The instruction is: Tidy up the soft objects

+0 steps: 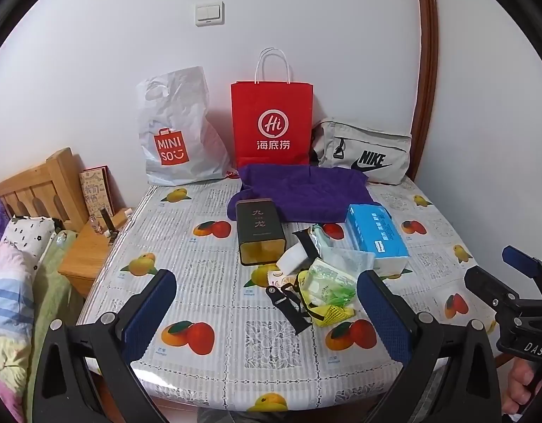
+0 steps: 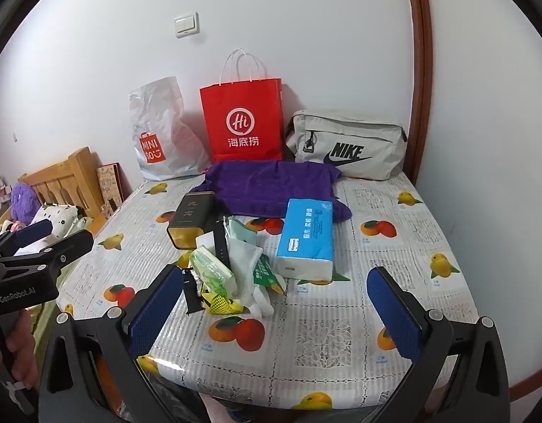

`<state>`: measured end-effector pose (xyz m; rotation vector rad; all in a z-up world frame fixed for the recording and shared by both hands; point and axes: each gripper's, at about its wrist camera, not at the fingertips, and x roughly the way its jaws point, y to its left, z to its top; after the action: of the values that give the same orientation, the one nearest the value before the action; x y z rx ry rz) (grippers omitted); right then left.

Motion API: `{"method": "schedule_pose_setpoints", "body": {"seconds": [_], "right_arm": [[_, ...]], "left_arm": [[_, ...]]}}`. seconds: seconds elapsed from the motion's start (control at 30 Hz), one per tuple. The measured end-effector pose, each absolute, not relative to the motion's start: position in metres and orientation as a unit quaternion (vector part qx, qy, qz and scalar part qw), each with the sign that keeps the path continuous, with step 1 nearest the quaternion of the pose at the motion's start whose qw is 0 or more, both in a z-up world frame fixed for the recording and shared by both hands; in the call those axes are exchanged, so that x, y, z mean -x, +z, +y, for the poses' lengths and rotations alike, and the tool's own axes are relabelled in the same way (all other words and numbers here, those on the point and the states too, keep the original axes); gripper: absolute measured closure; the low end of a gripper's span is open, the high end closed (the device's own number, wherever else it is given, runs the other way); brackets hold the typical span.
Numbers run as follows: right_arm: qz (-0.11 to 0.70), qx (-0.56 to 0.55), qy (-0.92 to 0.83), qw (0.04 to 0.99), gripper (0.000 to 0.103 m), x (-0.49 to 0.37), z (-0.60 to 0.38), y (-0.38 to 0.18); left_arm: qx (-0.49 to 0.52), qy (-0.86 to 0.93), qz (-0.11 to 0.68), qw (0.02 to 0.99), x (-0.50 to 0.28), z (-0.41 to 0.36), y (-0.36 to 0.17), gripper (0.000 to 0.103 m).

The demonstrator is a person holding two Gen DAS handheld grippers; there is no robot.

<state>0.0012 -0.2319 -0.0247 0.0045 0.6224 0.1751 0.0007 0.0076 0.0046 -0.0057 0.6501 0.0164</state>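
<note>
left gripper (image 1: 267,312): jaws wide apart, nothing between them, hovering over the table's near edge
right gripper (image 2: 276,312): jaws wide apart, holding nothing, over the near edge toward the right corner
table (image 1: 214,268): fruit-print cover; bare strip along near edge, bare band down the left side, bare patch by the right edge
clutter pile (image 1: 322,289): centre, just past the near strip; green-white packet, yellow mesh, black strap, clear plastic bags, all touching or overlapping
dark tin (image 1: 259,232): lying on its side, just left of the pile, open end toward the near edge
blue tissue pack (image 2: 306,238): right of the pile, touching the plastic bags, far end lying on the cloth
purple cloth (image 1: 302,190): soft item, spread flat, centre toward the far edge, behind tin and tissue pack
far edge, against the wall: white Miniso bag (image 1: 175,134) left, red paper bag (image 1: 271,123) middle upright, grey Nike pouch (image 2: 348,148) at the right corner
left of the table: wooden nightstand (image 1: 84,253), bedding (image 1: 13,282)
</note>
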Motion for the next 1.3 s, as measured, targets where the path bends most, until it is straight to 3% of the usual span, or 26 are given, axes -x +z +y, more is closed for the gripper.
{"method": "schedule_pose_setpoints", "body": {"seconds": [1.3], "right_arm": [[0.302,0.004,0.089,0.949,0.0,0.0035,-0.2277,-0.0242]], "left_arm": [[0.005,0.008,0.316,0.949,0.0053,0.0103,-0.0007,0.0]]}}
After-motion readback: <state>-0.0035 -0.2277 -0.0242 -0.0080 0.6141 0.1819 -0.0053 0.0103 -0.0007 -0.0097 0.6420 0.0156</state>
